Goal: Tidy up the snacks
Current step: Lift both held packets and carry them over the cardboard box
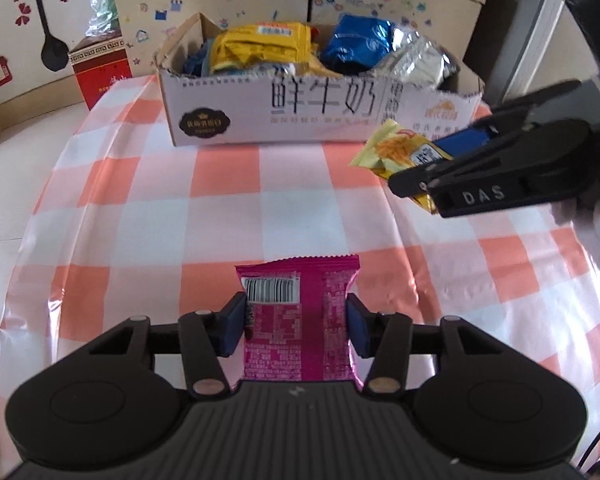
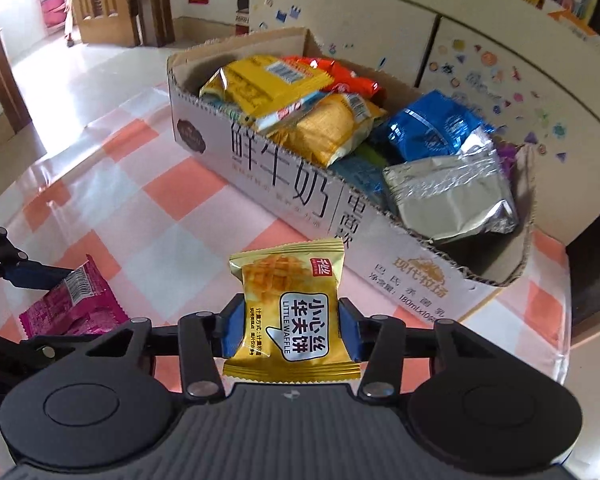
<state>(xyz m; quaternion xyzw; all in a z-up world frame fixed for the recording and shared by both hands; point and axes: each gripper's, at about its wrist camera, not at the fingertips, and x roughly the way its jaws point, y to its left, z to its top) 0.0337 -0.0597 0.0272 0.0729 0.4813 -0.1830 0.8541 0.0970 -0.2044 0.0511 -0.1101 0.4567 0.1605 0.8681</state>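
A magenta snack packet [image 1: 300, 320] with a barcode lies on the checked tablecloth [image 1: 228, 216]. My left gripper [image 1: 296, 326] is shut on it, blue pads pressing both sides. The same packet [image 2: 76, 304] shows at the lower left of the right wrist view. A yellow waffle packet [image 2: 290, 308] is held off the table, with my right gripper [image 2: 292, 328] shut on it. In the left wrist view that packet [image 1: 392, 152] and the right gripper [image 1: 432, 160] hang to the right, in front of the cardboard box [image 1: 236, 116]. The box [image 2: 380, 236] holds several snack bags.
A red box [image 1: 100, 72] stands at the table's back left. A pale cabinet with stickers [image 1: 308, 0] rises behind the cardboard box. The table edge [image 2: 568, 340] runs close to the box's right end. A doorway [image 2: 100, 0] lies far left.
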